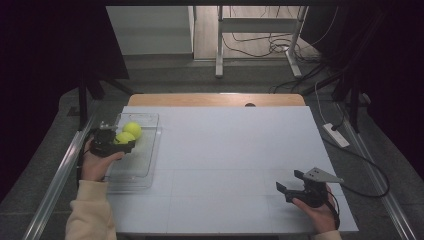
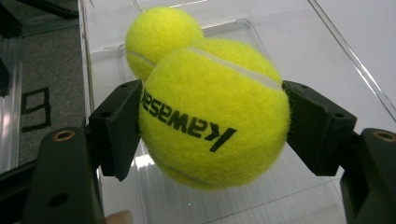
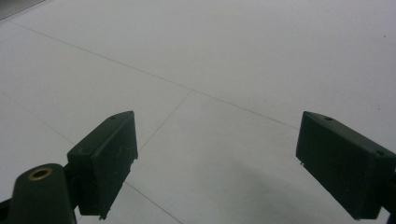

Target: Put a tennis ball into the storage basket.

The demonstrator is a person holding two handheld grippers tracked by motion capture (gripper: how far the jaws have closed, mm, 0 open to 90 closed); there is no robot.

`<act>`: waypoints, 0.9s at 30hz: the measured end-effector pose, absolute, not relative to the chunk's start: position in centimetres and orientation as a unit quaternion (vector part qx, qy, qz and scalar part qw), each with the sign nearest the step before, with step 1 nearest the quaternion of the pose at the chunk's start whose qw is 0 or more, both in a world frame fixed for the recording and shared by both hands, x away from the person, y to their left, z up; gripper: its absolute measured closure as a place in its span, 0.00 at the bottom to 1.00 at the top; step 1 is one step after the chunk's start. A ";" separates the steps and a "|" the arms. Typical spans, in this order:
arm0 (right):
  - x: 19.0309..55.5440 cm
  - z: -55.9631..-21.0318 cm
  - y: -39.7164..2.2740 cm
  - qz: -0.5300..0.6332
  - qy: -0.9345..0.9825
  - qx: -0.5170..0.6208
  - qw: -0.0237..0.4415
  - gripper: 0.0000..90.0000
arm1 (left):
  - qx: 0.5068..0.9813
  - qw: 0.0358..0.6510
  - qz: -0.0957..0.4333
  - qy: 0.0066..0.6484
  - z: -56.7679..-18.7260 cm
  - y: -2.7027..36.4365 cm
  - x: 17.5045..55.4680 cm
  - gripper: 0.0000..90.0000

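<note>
A yellow tennis ball (image 2: 212, 116) with black lettering sits squeezed between the two black pads of my left gripper (image 2: 212, 128), held above a clear plastic tray (image 2: 299, 46). In the high view the left gripper (image 1: 116, 142) holds that ball (image 1: 123, 137) over the tray (image 1: 145, 165) at the table's left side. A second yellow tennis ball (image 1: 132, 129) (image 2: 159, 37) lies in the tray just beyond the held one. My right gripper (image 1: 290, 181) (image 3: 215, 168) hovers open over the white table near its front right corner, with nothing between the jaws.
The white table top (image 1: 225, 150) has a wooden strip along its far edge. A metal rail (image 1: 55, 175) runs down the left side of the table. Cables and a power strip (image 1: 336, 135) lie on the floor to the right.
</note>
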State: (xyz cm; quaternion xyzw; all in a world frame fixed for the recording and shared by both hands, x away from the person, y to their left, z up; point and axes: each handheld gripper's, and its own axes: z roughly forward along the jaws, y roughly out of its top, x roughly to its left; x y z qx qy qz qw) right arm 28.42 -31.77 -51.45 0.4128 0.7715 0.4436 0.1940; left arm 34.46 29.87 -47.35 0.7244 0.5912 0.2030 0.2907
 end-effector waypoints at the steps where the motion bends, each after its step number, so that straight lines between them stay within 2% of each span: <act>1: 28.4 -51.5 -31.8 0.444 0.771 0.413 0.194 0.14 | 0.725 0.290 0.202 0.592 -47.4 29.9 34.5 0.30; 16: 28.4 -51.4 -31.7 0.444 0.772 0.412 0.193 0.14 | 0.726 0.286 0.207 0.590 -47.3 29.8 34.4 0.29; 19: 28.4 -51.4 -31.8 0.444 0.771 0.412 0.194 0.14 | 0.721 0.291 0.222 0.588 -47.1 29.7 34.3 0.27; 23: 28.4 -51.4 -31.8 0.445 0.771 0.412 0.193 0.14 | 0.713 0.315 0.228 0.583 -46.1 29.6 33.8 0.17; 27: 28.4 -51.4 -31.7 0.443 0.772 0.412 0.194 0.14 | 0.712 0.346 0.231 0.567 -45.4 29.2 33.4 0.15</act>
